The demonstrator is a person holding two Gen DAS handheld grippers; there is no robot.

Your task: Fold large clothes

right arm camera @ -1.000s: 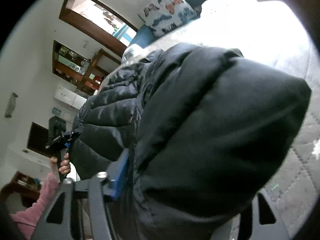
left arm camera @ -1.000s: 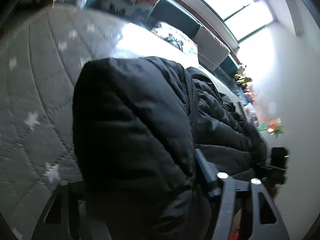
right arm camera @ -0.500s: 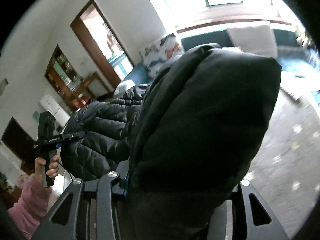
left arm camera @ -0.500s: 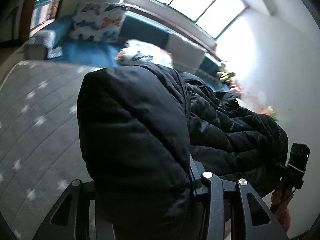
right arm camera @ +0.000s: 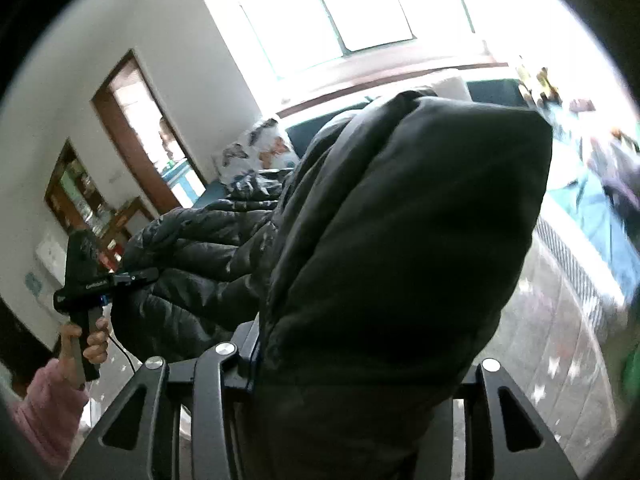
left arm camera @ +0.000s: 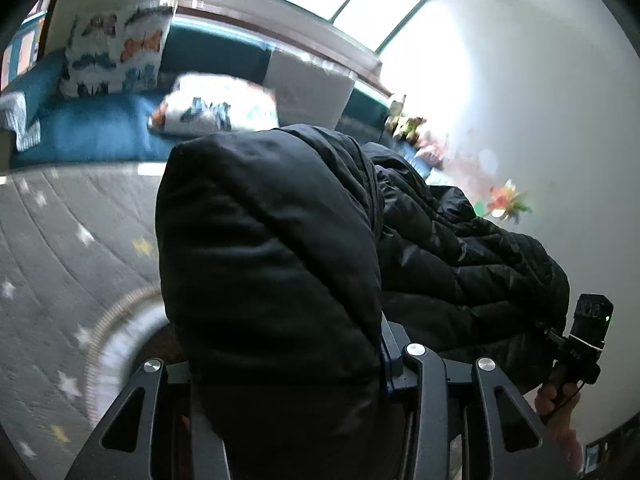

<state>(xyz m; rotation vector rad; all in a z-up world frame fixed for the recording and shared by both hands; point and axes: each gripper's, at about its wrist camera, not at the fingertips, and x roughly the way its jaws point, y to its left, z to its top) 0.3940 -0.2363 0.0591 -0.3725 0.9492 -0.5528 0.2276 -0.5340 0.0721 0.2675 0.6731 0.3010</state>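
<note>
jacket (left arm camera: 272, 260), one, clamped between two hand-held grippers, left (left arm camera: 280, 364) and right (right arm camera: 352, 360).

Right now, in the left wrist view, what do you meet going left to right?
Star quilt → black jacket → pinwheel → right gripper, clamping the jacket's far end.

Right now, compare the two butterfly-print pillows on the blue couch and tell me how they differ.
In the left wrist view, the upright pillow stands propped against the couch back at the left end; the flat pillow lies down on the seat, nearer the black puffer jacket. The upright pillow shows its whole face; the flat pillow is blurred and partly cut off by the jacket. Both are white with a coloured butterfly print.
</note>
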